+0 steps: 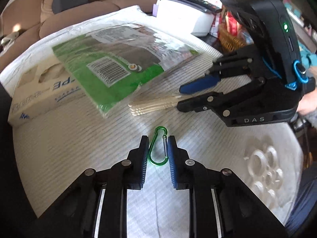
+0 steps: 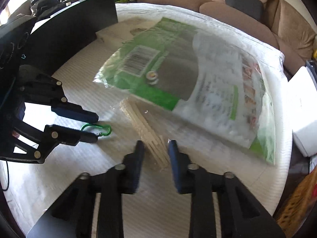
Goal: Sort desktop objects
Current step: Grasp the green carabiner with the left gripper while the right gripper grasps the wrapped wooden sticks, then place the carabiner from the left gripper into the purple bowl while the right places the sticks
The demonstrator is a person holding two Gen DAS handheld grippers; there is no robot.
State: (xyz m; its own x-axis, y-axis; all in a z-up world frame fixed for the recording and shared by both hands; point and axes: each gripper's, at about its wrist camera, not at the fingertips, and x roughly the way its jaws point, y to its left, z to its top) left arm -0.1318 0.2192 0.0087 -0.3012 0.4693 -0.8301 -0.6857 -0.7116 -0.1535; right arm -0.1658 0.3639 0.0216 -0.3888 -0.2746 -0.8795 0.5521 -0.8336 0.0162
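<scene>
A green carabiner (image 1: 158, 146) lies on the white mat between the pads of my left gripper (image 1: 158, 141); the pads touch its two sides. It also shows in the right wrist view (image 2: 99, 129), with the left gripper (image 2: 97, 128) around it. A bundle of pale wooden sticks (image 1: 152, 104) lies in a clear bag beside a green sushi-mat package (image 1: 111, 59). My right gripper (image 2: 155, 145) straddles the end of the sticks (image 2: 152, 138), jaws apart and not touching them. It appears in the left wrist view (image 1: 178, 98).
A cream cardboard box (image 1: 39, 91) lies under the package at the left. A white box (image 1: 184, 17) and a wicker basket (image 1: 229, 39) stand at the far right. A clear plastic tray (image 1: 265, 170) is near right. A black panel (image 2: 75, 27) stands far left.
</scene>
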